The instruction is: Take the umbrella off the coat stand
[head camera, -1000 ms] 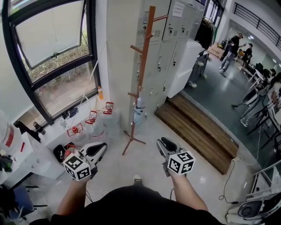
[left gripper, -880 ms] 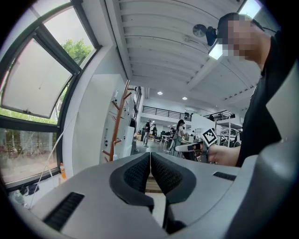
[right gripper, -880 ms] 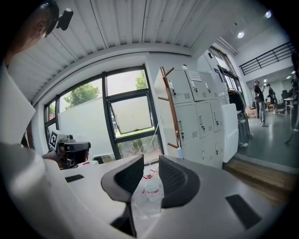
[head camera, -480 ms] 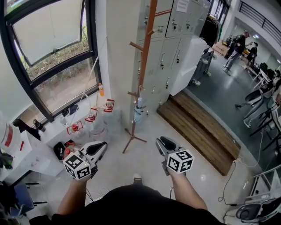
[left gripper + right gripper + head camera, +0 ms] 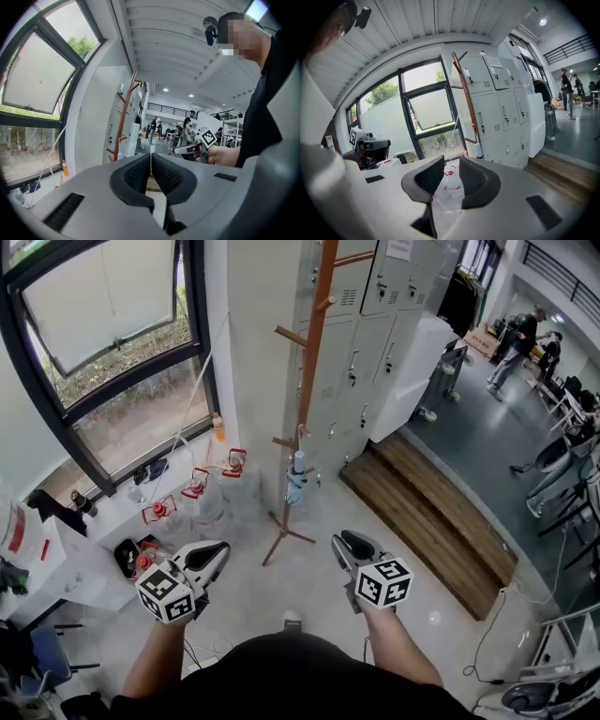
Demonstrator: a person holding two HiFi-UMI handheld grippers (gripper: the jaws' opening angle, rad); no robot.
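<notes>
A tall wooden coat stand [image 5: 307, 399] rises in front of grey lockers. Low on it hangs a pale blue folded umbrella [image 5: 296, 480]. Both grippers are held side by side well short of the stand, near the bottom of the head view. My left gripper [image 5: 216, 555] is shut with its pads touching and nothing between them [image 5: 151, 169]. My right gripper [image 5: 345, 543] is open and empty [image 5: 451, 174]. The stand [image 5: 465, 101] and umbrella [image 5: 478, 150] show ahead in the right gripper view. The stand [image 5: 123, 119] also appears in the left gripper view.
Several water jugs with red caps [image 5: 199, 495] stand on the floor under the window [image 5: 112, 343]. Grey lockers [image 5: 375, 324] back the stand. A low wooden platform [image 5: 431, 517] lies to the right. A white table [image 5: 66, 573] is at left. People [image 5: 517, 343] stand far off.
The whole view has drifted slightly toward the stand and lockers. Both grippers keep their places in the picture and their jaws look the same.
</notes>
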